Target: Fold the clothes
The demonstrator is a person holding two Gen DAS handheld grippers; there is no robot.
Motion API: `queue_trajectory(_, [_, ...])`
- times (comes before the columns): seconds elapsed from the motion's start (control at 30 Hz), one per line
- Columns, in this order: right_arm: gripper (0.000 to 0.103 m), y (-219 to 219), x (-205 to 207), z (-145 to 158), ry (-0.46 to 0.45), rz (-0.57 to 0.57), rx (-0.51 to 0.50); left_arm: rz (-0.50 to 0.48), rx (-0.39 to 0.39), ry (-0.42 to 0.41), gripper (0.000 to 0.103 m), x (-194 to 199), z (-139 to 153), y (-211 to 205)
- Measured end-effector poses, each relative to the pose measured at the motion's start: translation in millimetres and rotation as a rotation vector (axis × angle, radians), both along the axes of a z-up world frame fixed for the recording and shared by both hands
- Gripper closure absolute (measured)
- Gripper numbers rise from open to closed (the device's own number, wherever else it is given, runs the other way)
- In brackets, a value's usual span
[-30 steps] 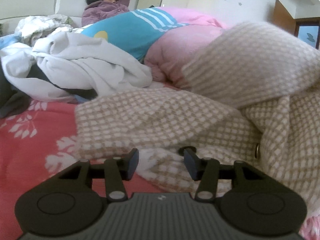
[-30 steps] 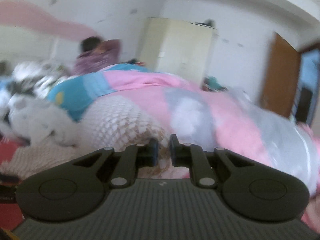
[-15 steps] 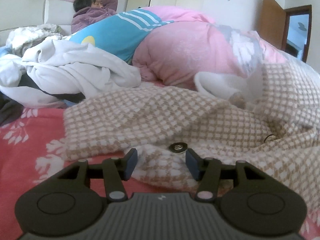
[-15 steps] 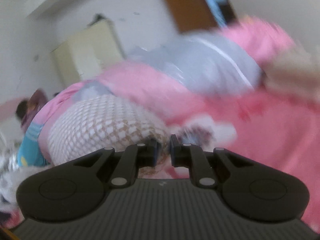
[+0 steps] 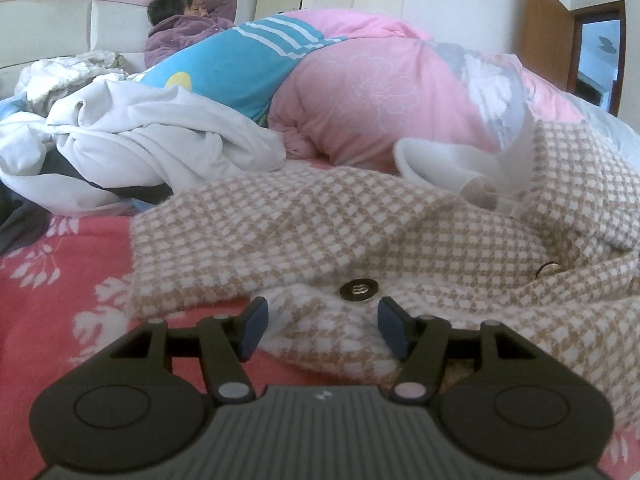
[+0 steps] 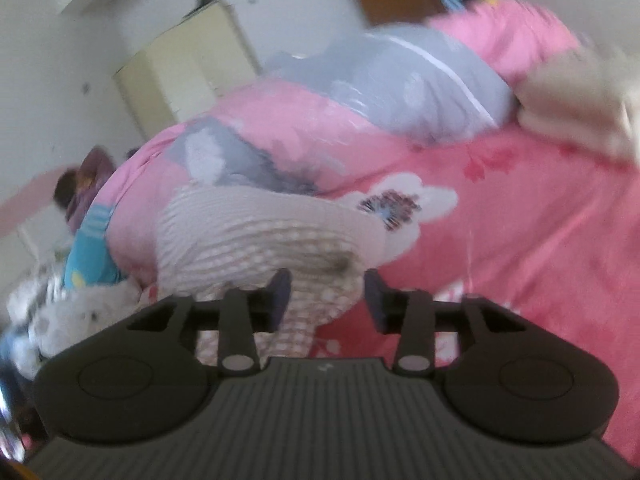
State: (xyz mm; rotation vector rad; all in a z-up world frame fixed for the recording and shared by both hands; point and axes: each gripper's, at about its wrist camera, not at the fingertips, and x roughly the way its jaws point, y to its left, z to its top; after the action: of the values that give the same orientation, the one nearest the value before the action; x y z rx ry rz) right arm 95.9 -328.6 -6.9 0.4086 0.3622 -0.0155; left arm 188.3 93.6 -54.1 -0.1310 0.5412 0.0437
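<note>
Fuzzy woven checked jacket with a shiny metal button.

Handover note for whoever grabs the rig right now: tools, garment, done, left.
Left tool: open, jaws just widening, cardigan hem between the pads, not pinched.
Right tool: open, jaws just opening; checked fabric lies between them, released.
Checked cardigan: spread rumpled on the red floral bedspread, button facing up, one side folded over at right.
Done: one flap laid across.
Left: smooth it, finish folding; white laundry pile waits behind.
</note>
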Motion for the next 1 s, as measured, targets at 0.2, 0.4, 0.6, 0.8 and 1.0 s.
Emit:
queue_trajectory(0.2, [0.012, 88, 21, 36, -0.086, 0.224, -0.406, 0.016, -0.006, 0.012, 0.037, -1, -2, 2])
queue_trajectory(0.4, [0.001, 186, 72, 29, -0.119, 0.373, -0.827, 0.022, -0.042, 0.052, 0.035, 3, -7, 7])
queue_trajectory(0.6, [0.001, 221, 131, 7, -0.013, 0.363, -0.936, 0.016, -0.008, 0.068, 0.035, 5, -6, 4])
queue_trajectory(0.8, [0.053, 195, 159, 3, 0.027, 0.286, -0.813, 0.011, 0.009, 0.076, 0.037, 7, -5, 1])
queue_trajectory(1.0, [0.103, 138, 146, 28, -0.014, 0.179, -0.534, 0.012, 0.011, 0.072, 0.038, 7, -6, 1])
